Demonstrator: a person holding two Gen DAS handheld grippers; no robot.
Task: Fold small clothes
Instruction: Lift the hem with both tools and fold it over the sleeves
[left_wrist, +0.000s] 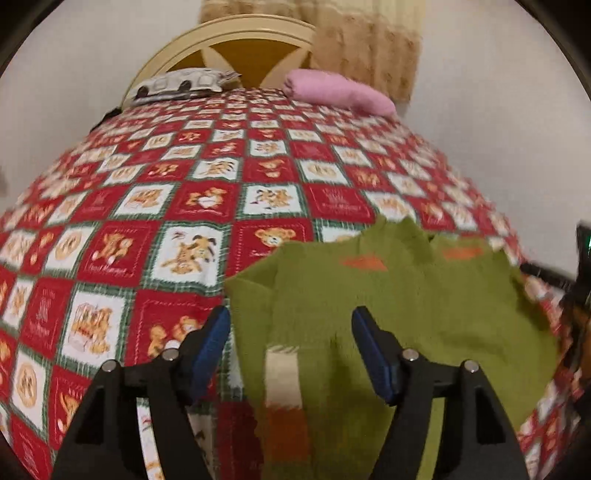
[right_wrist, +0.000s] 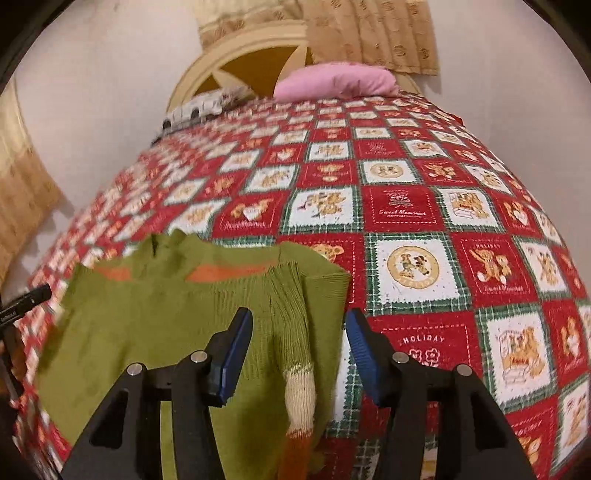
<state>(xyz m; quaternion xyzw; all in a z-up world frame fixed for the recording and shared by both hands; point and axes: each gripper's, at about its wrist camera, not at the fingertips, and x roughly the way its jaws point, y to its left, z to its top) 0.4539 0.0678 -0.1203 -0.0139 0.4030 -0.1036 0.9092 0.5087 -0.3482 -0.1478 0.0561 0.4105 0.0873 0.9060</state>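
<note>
Both your tongs, left (left_wrist: 290, 354) and right (right_wrist: 299, 354), gape wide over the green sweater (left_wrist: 399, 295), its sleeves between the pads, flat on the checked quilt (left_wrist: 147, 206); pink pillow (left_wrist: 336, 90) at the top

Wide bare quilt (left_wrist: 229, 173) beyond the green sweater (left_wrist: 424, 306) — pillows (left_wrist: 340, 90) only far off, at the headboard (left_wrist: 236, 40).

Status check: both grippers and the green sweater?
Left gripper open, right gripper open, nothing clamped. Green sweater spread on the quilt, a sleeve between each pair of jaws. Nothing in the way.
</note>
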